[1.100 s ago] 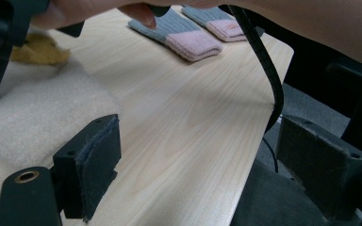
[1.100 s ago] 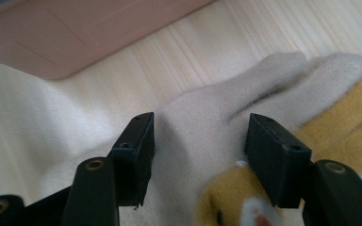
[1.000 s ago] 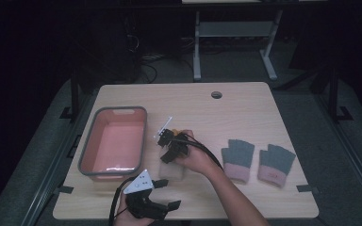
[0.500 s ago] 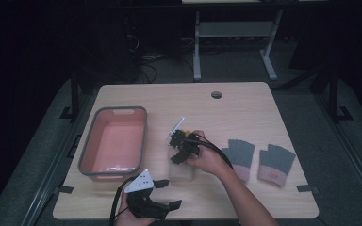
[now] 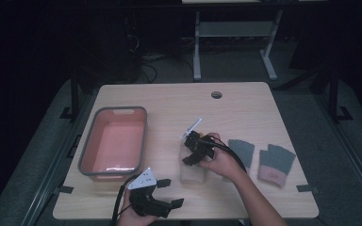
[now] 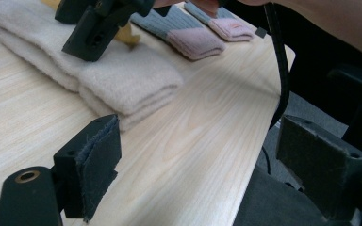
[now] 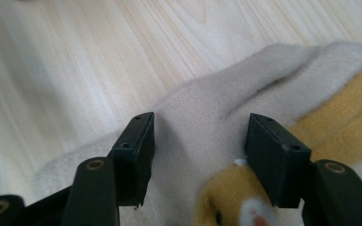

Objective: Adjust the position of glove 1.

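With the cream sock [image 5: 192,168] lying just right of the basin [image 5: 114,142], the right gripper [image 7: 199,155], jaws spread, should straddle one fold squarely before closing, while the left gripper [image 6: 207,174] waits open.

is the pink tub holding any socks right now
No, in the high view the pink tub shows a bare floor, while the cream socks and the grey-and-pink socks lie on the table.

A dim lab: wooden table [image 5: 245,101] on grey flooring, cables [image 5: 143,61] behind, metal stand [image 5: 233,33].
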`<state>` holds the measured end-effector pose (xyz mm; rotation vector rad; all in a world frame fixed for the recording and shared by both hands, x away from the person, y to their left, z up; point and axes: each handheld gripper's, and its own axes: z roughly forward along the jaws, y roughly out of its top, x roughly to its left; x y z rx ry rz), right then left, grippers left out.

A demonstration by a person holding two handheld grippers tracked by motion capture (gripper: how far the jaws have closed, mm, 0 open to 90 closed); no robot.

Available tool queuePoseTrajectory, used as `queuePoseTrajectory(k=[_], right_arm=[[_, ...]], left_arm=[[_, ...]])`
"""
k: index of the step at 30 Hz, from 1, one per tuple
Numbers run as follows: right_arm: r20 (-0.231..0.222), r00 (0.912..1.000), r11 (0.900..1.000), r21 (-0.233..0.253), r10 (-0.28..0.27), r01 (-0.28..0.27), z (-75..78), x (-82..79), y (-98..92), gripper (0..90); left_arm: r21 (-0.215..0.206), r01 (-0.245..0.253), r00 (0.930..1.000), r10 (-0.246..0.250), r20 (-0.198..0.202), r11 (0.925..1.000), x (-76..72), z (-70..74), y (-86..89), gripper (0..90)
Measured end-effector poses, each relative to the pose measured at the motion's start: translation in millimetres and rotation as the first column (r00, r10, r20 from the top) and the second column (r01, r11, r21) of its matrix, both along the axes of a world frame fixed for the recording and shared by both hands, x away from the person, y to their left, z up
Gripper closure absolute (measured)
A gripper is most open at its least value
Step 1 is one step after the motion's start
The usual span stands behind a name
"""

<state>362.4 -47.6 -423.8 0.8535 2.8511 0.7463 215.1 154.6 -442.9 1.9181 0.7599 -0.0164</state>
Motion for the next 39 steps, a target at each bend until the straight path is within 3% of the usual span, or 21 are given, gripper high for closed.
queuePoseTrajectory(k=[3, 6, 9, 10, 12, 16, 17, 18, 19, 21, 26, 30, 32, 33, 37, 38, 39], right_arm=[[-0.010, 0.9995, 0.998, 0.050, -0.031, 0.031, 6.4, -3.4, -9.1, 40.2], [-0.023, 0.9969, 0.991, 0.107, -0.075, 0.077, 12.8, -7.3, -20.5, 39.0], [-0.045, 0.9906, 0.978, 0.159, -0.129, 0.135, 17.6, -10.9, -34.7, 37.2], [-0.062, 0.9845, 0.969, 0.178, -0.164, 0.173, 18.4, -12.6, -43.4, 36.6], [-0.065, 0.9815, 0.965, 0.180, -0.180, 0.189, 18.2, -13.5, -47.5, 36.6], [-0.092, 0.9683, 0.947, 0.205, -0.232, 0.246, 13.6, -17.5, -62.5, 35.3], [-0.115, 0.9615, 0.940, 0.210, -0.250, 0.269, 11.2, -18.4, -67.9, 34.8], [-0.115, 0.9615, 0.940, 0.210, -0.250, 0.269, 11.2, -18.4, -67.9, 34.8], [-0.148, 0.9509, 0.926, 0.230, -0.272, 0.301, 8.9, -19.9, -73.0, 34.8], [-0.156, 0.9484, 0.922, 0.236, -0.276, 0.307, 7.5, -20.4, -75.3, 34.3], [-0.180, 0.9375, 0.899, 0.278, -0.298, 0.339, -0.5, -23.0, -81.8, 33.1], [-0.221, 0.9234, 0.881, 0.294, -0.314, 0.370, -6.7, -22.7, -83.2, 32.1], [-0.241, 0.9132, 0.867, 0.308, -0.329, 0.393, -9.3, -22.7, -83.8, 32.2], [-0.250, 0.9100, 0.861, 0.314, -0.331, 0.399, -11.2, -22.7, -84.0, 32.2], [-0.292, 0.8930, 0.848, 0.312, -0.342, 0.427, -20.0, -23.6, -82.9, 32.8], [-0.305, 0.8855, 0.845, 0.303, -0.351, 0.439, -21.9, -23.7, -82.2, 33.2], [-0.313, 0.8792, 0.841, 0.300, -0.360, 0.451, -23.7, -23.5, -81.7, 33.8]], left_arm=[[-0.020, -0.013, 0.9995, 0.013, -0.030, 0.9997, 2.8, 0.8, -2.1, 15.0], [-0.015, -0.017, 0.9989, 0.016, -0.043, 0.9997, 7.2, 3.2, -5.2, 15.0], [0.013, -0.015, 0.9990, 0.016, -0.043, 0.9998, 14.8, 7.2, -8.5, 15.2], [0.012, -0.016, 0.9987, 0.016, -0.048, 0.9998, 17.0, 7.9, -9.9, 15.3], [0.014, -0.027, 0.9973, 0.028, -0.067, 0.9995, 22.8, 9.7, -14.6, 15.4], [0.019, -0.052, 0.9915, 0.053, -0.119, 0.9985, 37.8, 10.2, -22.4, 15.6], [0.022, -0.061, 0.9885, 0.063, -0.138, 0.9979, 41.9, 9.6, -23.4, 15.7], [0.020, -0.074, 0.9847, 0.076, -0.157, 0.9971, 46.1, 8.7, -24.0, 15.7], [0.017, -0.085, 0.9807, 0.087, -0.175, 0.9962, 50.1, 7.6, -24.4, 15.9], [0.026, -0.109, 0.9716, 0.112, -0.208, 0.9937, 56.5, 5.2, -25.6, 15.9], [0.035, -0.151, 0.9474, 0.155, -0.280, 0.9879, 68.7, -0.3, -28.0, 15.9], [0.029, -0.167, 0.9271, 0.167, -0.336, 0.9856, 76.4, -5.7, -30.0, 15.9], [0.035, -0.168, 0.9169, 0.169, -0.361, 0.9851, 78.4, -7.4, -30.8, 16.6], [0.042, -0.163, 0.9199, 0.168, -0.355, 0.9857, 79.3, -8.2, -31.0, 17.1], [0.037, -0.170, 0.9075, 0.171, -0.384, 0.9847, 82.8, -11.2, -30.7, 17.1], [0.039, -0.180, 0.9042, 0.182, -0.387, 0.9828, 83.3, -11.6, -31.3, 17.1], [0.044, -0.179, 0.9055, 0.182, -0.383, 0.9828, 83.7, -11.9, -31.2, 19.5]])
